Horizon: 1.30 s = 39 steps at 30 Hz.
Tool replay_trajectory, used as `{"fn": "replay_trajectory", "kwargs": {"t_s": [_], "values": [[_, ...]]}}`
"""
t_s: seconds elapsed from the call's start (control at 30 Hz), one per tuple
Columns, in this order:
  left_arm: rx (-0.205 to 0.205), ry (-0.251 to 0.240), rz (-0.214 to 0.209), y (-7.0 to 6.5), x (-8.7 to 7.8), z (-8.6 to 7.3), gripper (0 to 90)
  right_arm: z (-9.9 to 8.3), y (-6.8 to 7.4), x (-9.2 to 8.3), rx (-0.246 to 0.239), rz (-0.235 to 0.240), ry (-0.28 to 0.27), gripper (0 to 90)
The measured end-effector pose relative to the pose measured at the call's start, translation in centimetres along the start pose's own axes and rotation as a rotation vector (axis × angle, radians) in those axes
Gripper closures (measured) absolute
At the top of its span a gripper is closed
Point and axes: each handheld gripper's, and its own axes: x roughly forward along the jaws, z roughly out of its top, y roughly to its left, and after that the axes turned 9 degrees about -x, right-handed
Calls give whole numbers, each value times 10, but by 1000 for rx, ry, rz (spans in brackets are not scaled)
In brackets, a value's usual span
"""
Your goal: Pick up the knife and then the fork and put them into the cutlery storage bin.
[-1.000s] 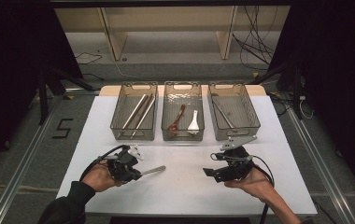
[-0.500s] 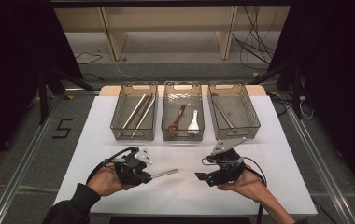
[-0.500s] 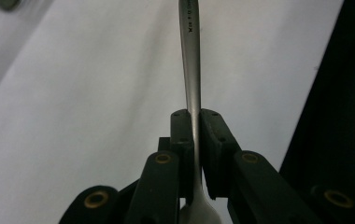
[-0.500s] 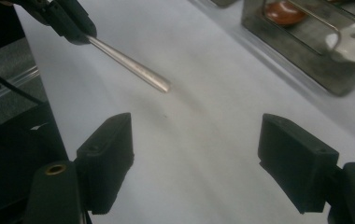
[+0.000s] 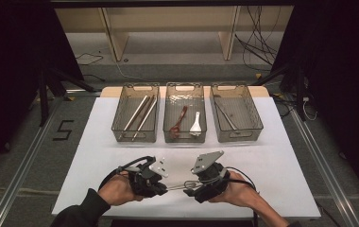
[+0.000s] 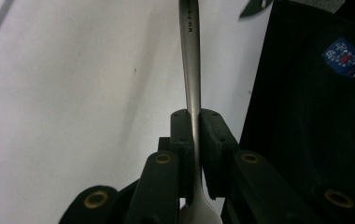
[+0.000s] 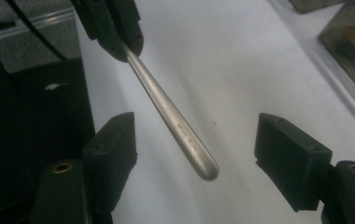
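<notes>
Between the right claw (image 7: 196, 154) pads: spoon handle (image 7: 175, 123).

Black "5" (image 5: 63, 130) marked on the floor at 9 o'clock of the table (image 5: 97, 156). Stamped marks on the spoon handle (image 6: 190, 28) and blue sticker (image 6: 348, 55) print, both illegible.

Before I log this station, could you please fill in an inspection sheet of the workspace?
Surface: white table, bare around the hands.
Job's things: metal spoon, handle pointing toward the right hand.
Clutter: three bins at the far edge, utensils inside.
Grippers: left tongs shut on the spoon's neck; right tongs open, handle end between them, untouched; jaws have just been closing.
Cables: black loops by each hand.
Surroundings: dark floor, shelf frame behind.
</notes>
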Motion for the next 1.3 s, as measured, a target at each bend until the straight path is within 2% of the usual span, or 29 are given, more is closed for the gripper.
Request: {"fn": "replay_trajectory", "kwargs": {"t_s": [0.2,0.33,0.4,0.6,0.8,1.03,1.1,1.17,1.3], "values": [[26,-6,-21,-6,0,4,837,4,8,11,-76,24,40,357],[23,-11,-30,-8,1,6,837,6,12,14,-120,44,53,441],[26,-9,-32,-8,2,6,837,6,14,17,-144,36,61,489],[38,-3,-43,-9,3,7,837,6,17,19,-192,55,74,605],[43,-2,-78,-11,5,7,837,6,22,23,-239,70,95,740],[76,34,-120,-10,8,5,833,5,29,25,-338,105,110,806],[80,37,-125,-10,10,5,833,5,30,25,-351,125,102,817],[78,56,-130,-10,12,4,834,5,30,23,-344,146,108,827],[66,36,-134,-7,13,3,803,5,30,23,-337,154,121,878]]}}
